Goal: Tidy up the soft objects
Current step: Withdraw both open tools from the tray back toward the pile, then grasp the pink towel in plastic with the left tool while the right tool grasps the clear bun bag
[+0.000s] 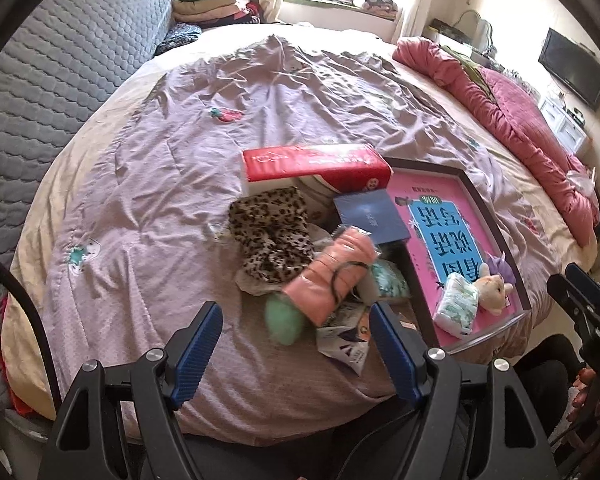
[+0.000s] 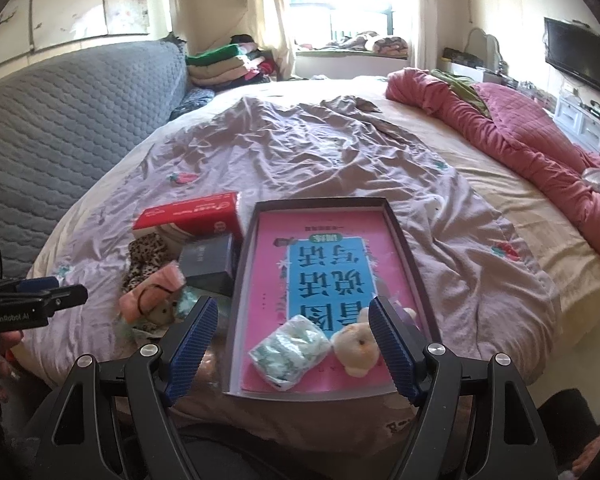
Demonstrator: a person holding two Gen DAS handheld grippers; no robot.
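Hovering over the near edge of the bed (image 1: 180, 128), both tongs stand apart and empty. The left tongs (image 1: 296, 340) point down at a loose pile: a pink pack (image 1: 332, 276) lying just beyond the blue pads (image 1: 198, 356), its long axis slanting away to the right, with a green puff (image 1: 284, 320) at its near end and a leopard-print cloth (image 1: 272, 236) behind it. The right tongs (image 2: 294, 344) hang over the tray (image 2: 248, 256), where a patterned pouch (image 2: 290, 350) and a plush toy (image 2: 356, 348) already lie side by side at the near end. The pile lies to the left of the tray, so the left hand looks nearer to the pink pack, and a grasp across its narrow width seems the likely next move.
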